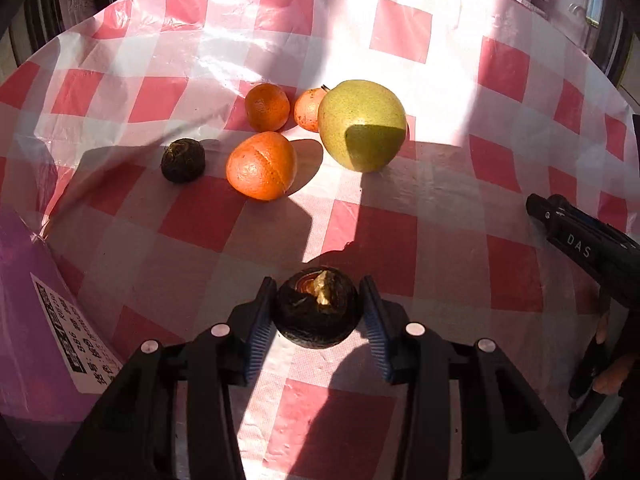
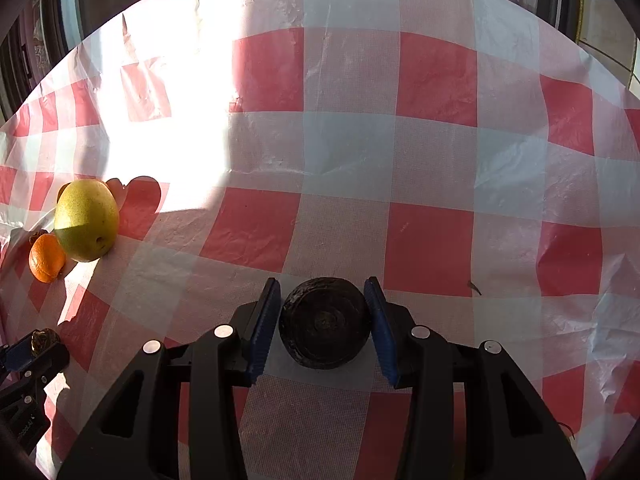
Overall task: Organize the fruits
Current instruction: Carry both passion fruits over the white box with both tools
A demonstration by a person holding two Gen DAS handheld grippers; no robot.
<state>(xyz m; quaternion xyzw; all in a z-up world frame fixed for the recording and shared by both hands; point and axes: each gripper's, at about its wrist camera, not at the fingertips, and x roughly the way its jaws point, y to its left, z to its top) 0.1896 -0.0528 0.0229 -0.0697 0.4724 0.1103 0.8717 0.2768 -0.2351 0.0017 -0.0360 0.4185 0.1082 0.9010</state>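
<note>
Round bench under a glossy red-and-white checked plastic cloth point(image 1: 420, 240), bearing three oranges point(image 1: 261, 166), yellow-green pear point(image 1: 362, 124), dark brown water chestnut point(image 1: 183, 160), purple labelled bag point(image 1: 36, 320).

Bare checked tablecloth point(image 2: 432, 160) ahead — fruit cluster point(image 1: 304, 136) blocking far-left.

Three oranges point(image 1: 261, 166) point(image 1: 267, 106) point(image 1: 307, 110) and one green pear point(image 1: 362, 125). Three dark water chestnuts point(image 1: 183, 160) point(image 1: 317, 306) point(image 2: 325, 322). Two tools point(image 1: 318, 312) point(image 2: 325, 322).

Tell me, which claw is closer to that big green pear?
Left. The left claw, gripping a dark water chestnut, faces the pear just beyond it. The right claw sits farther off, with the pear far to its left.
</note>
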